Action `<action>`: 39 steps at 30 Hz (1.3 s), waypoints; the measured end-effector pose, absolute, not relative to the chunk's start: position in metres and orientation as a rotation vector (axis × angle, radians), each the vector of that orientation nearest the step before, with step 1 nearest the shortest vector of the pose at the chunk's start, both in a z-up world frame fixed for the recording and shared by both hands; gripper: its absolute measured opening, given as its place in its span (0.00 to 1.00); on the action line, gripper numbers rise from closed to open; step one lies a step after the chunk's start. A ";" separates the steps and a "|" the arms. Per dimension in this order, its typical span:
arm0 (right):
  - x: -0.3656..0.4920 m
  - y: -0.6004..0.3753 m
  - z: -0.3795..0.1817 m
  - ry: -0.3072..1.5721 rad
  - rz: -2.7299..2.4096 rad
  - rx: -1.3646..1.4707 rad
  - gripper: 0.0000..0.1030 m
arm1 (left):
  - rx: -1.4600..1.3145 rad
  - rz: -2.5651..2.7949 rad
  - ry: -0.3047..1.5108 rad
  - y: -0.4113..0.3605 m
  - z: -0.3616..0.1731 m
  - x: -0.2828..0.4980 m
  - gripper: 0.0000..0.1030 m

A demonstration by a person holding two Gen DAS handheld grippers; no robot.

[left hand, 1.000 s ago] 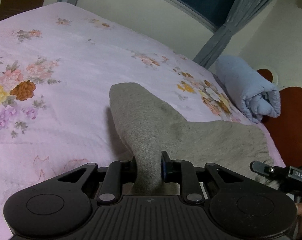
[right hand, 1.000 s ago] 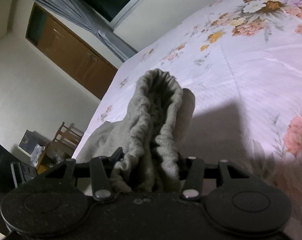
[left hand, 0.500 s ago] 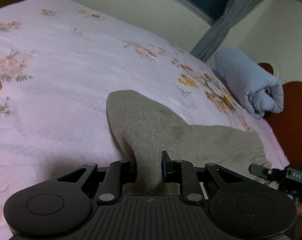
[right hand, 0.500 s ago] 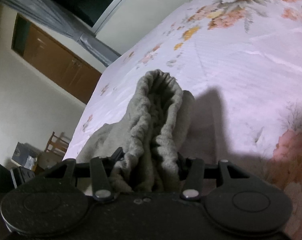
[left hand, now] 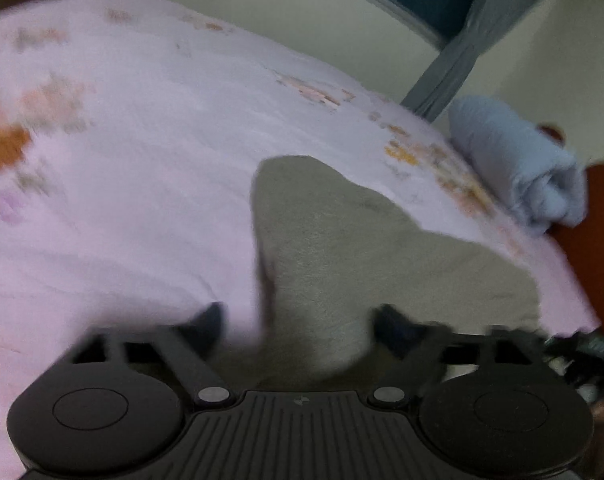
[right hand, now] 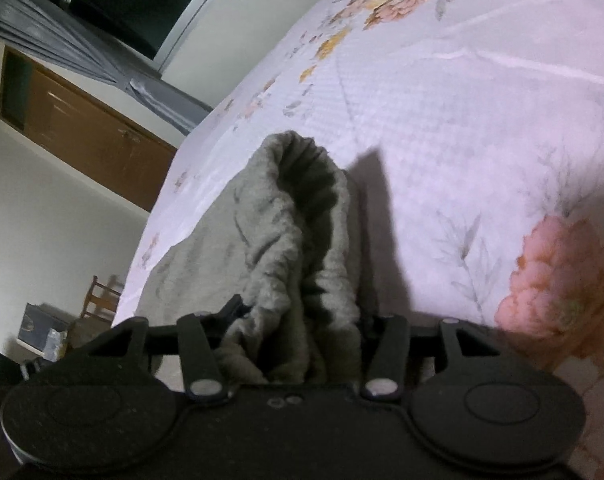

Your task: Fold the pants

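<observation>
Grey pants (left hand: 341,232) lie on the pink flowered bed sheet (left hand: 142,160), one leg end reaching away from me. My left gripper (left hand: 300,320) is blurred and its jaws are opening wide. The cloth still runs between them, but the left finger (left hand: 210,320) stands clear of it. In the right wrist view the elastic waistband (right hand: 294,208) stands bunched up between the fingers of my right gripper (right hand: 303,312). Those jaws are opening a little, and the cloth still fills the gap between the pads. The rest of the pants spreads left over the sheet (right hand: 461,120).
A rolled light-blue blanket (left hand: 513,160) lies at the bed's far right corner beside a red-brown headboard (left hand: 597,220). Grey curtains (left hand: 453,52) and a dark window are behind. A wooden door (right hand: 90,136) and a chair (right hand: 102,296) stand beyond the bed's left edge.
My left gripper has let go: its fingers sprang wide apart off the pant leg. Both grippers sank toward the bed. The right fingers spread slightly, still around the waistband.
</observation>
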State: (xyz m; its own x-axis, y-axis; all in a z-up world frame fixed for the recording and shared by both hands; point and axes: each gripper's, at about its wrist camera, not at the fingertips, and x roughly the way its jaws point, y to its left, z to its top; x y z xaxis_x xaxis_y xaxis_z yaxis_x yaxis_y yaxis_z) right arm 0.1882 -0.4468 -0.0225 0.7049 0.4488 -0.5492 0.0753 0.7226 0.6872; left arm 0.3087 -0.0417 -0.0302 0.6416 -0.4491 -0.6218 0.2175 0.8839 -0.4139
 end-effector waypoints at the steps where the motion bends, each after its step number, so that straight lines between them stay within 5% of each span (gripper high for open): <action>1: 0.187 -0.447 -0.017 0.774 0.219 0.731 0.49 | -0.277 -0.353 0.773 -0.038 -0.024 0.304 1.00; 6: 0.160 -0.458 0.020 0.696 0.105 0.569 0.62 | -0.308 -0.344 0.712 -0.003 0.001 0.291 1.00; 11: 0.156 -0.450 0.051 0.587 0.185 0.681 0.62 | -0.342 -0.350 0.692 -0.015 0.014 0.293 1.00; 18: 0.183 -0.413 0.030 0.689 0.295 0.740 0.60 | -0.332 -0.401 0.674 -0.064 0.021 0.282 1.00; 21: 0.182 -0.431 0.011 0.738 0.226 0.748 0.22 | -0.306 -0.417 0.709 -0.078 0.008 0.284 1.00; 22: 0.181 -0.438 0.006 0.747 0.207 0.768 0.00 | -0.278 -0.392 0.729 -0.082 0.002 0.285 1.00; 25: 0.177 -0.449 -0.004 0.747 0.226 0.832 0.00 | -0.262 -0.354 0.841 -0.085 -0.027 0.295 1.00; 31: 0.169 -0.438 0.016 0.746 0.240 0.739 0.00 | -0.285 -0.308 0.776 -0.067 -0.008 0.283 1.00; 32: 0.168 -0.438 0.023 0.720 0.233 0.727 0.28 | -0.282 -0.305 0.748 -0.061 0.002 0.279 1.00; 33: 0.161 -0.437 0.033 0.687 0.217 0.698 0.42 | -0.270 -0.298 0.729 -0.055 0.010 0.276 1.00; 35: 0.149 -0.436 0.051 0.633 0.166 0.637 0.95 | -0.233 -0.280 0.681 -0.045 0.031 0.266 1.00; 39: 0.121 -0.429 0.078 0.595 0.090 0.506 0.94 | -0.138 -0.211 0.616 -0.028 0.067 0.243 1.00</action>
